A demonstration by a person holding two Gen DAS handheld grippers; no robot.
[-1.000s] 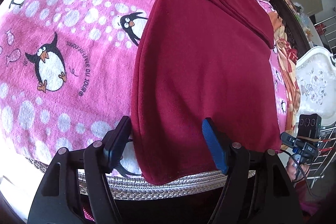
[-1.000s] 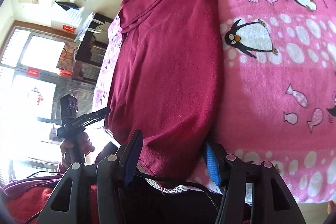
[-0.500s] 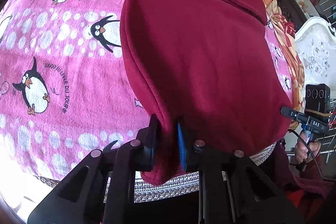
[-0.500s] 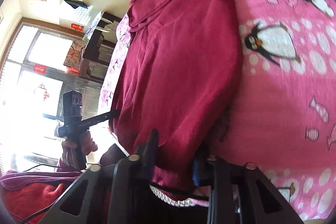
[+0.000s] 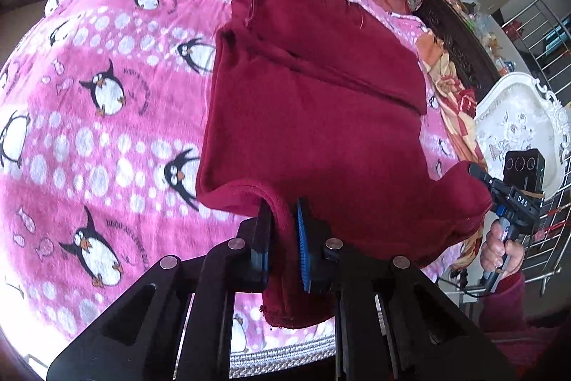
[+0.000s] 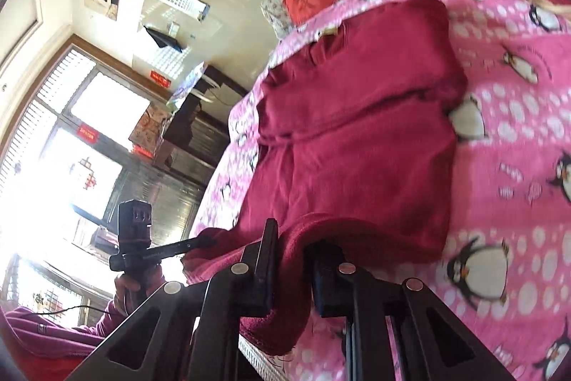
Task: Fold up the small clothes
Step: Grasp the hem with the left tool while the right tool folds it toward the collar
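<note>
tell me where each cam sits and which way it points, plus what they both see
Left wrist: on the left gripper, looking along its fingers over the dark red fleece garment on the pink penguin-print blanket; the right hand shows at the right edge.
Right wrist: on the right gripper, facing the same garment, with the windows on the left; the left hand shows.
Shared: garment, blanket, both near corners clamped.

Maroon garment on pink penguin-patterned blanket.

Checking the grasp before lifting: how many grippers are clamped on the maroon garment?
2. The left gripper pinches the maroon garment at its near-left hem; the right gripper pinches its near-right hem.
</note>
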